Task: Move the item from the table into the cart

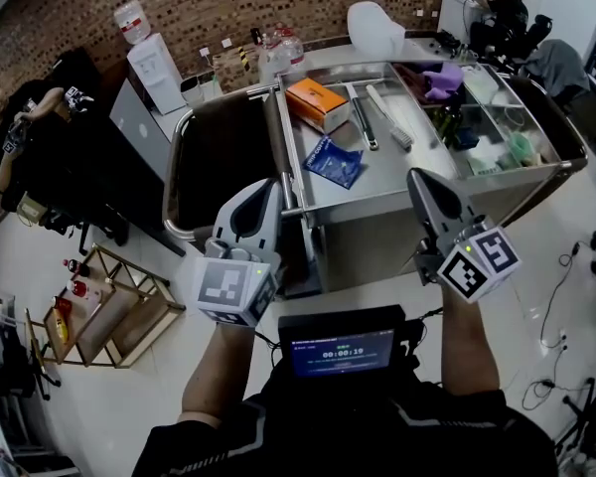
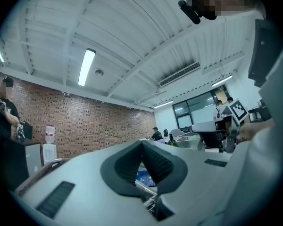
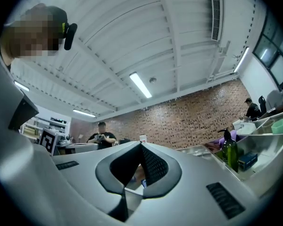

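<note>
On the steel table (image 1: pixel 377 185) lie an orange box (image 1: pixel 318 103), a blue packet (image 1: pixel 334 160), metal tongs (image 1: pixel 361 117) and a white strip (image 1: pixel 389 117). The dark cart (image 1: pixel 168 189) with a metal rim stands against the table's left side. My left gripper (image 1: pixel 266 189) hovers over the seam between cart and table, near the blue packet, shut with nothing in it. In the left gripper view its tips (image 2: pixel 142 143) meet, and the blue packet (image 2: pixel 144 177) shows below them. My right gripper (image 1: pixel 418 175) is held over the table's front right, shut and empty, its tips (image 3: pixel 141 145) touching.
Bins (image 1: pixel 497 117) on the table's right hold a purple item (image 1: pixel 442 78) and a green bottle (image 3: pixel 228 150). A wooden rack (image 1: pixel 109 311) stands on the floor at the left, a water dispenser (image 1: pixel 149 58) behind the cart. A person (image 1: pixel 30 117) sits at far left. Cables (image 1: pixel 556 316) lie at right.
</note>
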### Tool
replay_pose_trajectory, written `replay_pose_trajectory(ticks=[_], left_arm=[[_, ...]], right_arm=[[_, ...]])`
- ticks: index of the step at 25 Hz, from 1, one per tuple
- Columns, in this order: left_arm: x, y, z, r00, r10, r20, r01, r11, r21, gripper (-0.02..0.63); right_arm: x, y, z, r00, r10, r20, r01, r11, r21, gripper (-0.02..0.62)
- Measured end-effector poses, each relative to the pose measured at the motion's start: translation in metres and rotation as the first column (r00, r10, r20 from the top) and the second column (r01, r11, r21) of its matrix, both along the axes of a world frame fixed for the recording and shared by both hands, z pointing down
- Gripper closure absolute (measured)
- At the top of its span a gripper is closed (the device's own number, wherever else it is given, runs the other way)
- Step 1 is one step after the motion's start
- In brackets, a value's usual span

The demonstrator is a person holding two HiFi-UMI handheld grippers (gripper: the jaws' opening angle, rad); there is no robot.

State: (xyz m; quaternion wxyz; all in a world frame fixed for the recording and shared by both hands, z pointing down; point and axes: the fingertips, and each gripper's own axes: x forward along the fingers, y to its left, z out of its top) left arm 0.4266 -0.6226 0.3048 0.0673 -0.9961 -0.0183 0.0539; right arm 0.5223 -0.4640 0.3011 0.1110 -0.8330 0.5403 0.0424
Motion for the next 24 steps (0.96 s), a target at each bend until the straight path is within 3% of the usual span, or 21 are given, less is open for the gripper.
replay_pose_trajectory(ticks=[6,24], left_arm=[[0.0,0.0,0.005,1.0,0.008,0.005,-0.008,1.0,0.027,0.597],[-0.002,-0.011,0.013,0.999,0.023,0.026,-0.021,0.998,-0.052,0.597]], right_arm=[[-0.001,-0.002,0.006,1.0,-0.012,-0.024,0.011,0.999,-0.039,0.595],[-0.003,-0.017,0.007,0.999,-0.014,-0.03,0.012,0.997,-0.074,0.595]])
